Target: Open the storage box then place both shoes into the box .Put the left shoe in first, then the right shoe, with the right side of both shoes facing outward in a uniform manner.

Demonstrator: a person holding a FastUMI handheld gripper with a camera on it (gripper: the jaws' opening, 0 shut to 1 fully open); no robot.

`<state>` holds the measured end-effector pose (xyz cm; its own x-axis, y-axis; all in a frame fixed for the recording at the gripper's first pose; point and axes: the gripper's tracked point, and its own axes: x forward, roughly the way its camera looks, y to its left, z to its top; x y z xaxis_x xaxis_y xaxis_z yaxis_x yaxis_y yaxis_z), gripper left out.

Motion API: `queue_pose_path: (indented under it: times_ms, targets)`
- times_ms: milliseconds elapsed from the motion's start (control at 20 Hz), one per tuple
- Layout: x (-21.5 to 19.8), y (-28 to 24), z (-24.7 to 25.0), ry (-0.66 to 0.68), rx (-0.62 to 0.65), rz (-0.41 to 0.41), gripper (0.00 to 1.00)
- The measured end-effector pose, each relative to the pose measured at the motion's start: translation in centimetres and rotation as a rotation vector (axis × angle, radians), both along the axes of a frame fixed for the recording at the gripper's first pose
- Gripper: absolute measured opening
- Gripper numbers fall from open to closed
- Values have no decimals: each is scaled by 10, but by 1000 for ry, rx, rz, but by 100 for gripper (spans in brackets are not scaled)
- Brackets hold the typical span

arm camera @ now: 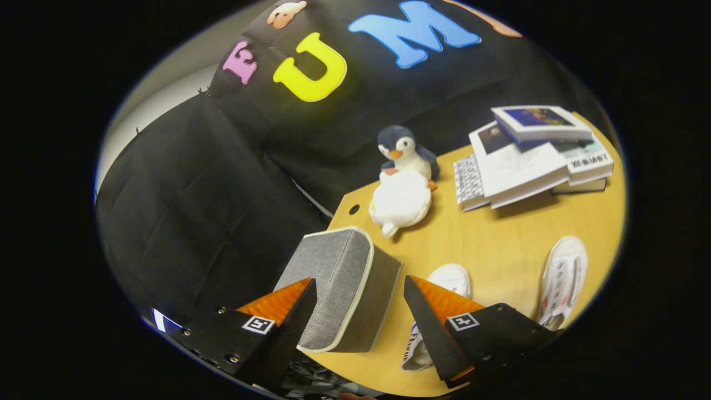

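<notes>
1. Grey fabric storage box (341, 286) with pale piping sits closed between the spread fingers of the gripper (360, 303), which touch nothing.
2. One white shoe (439, 311) lies partly behind the right finger; the other white shoe (562, 280) lies apart from it.
3. Beyond on the wooden table (500, 239): a plush penguin (402, 183) and stacked books (533, 153).

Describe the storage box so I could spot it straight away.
Start at the wooden table and go to the edge nearest the black cloth wall, in front of the plush penguin. The storage box sits there, lid closed, just ahead of the open claw, partly between its fingers. It is the only grey fabric block with pale trim; the shoes beside it are white.
</notes>
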<state>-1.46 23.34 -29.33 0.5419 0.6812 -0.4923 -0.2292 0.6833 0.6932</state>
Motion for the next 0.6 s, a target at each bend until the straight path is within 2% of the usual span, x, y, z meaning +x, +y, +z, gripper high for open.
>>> queue_pose_path:
  times_ms: [150, 300, 600]
  targets:
    - [-2, 30, -22, 120, 135, 49, 97]
    - [-7, 48, -37, 248, 254, 61, 97]
    - [-8, 74, -50, 358, 374, 84, 97]
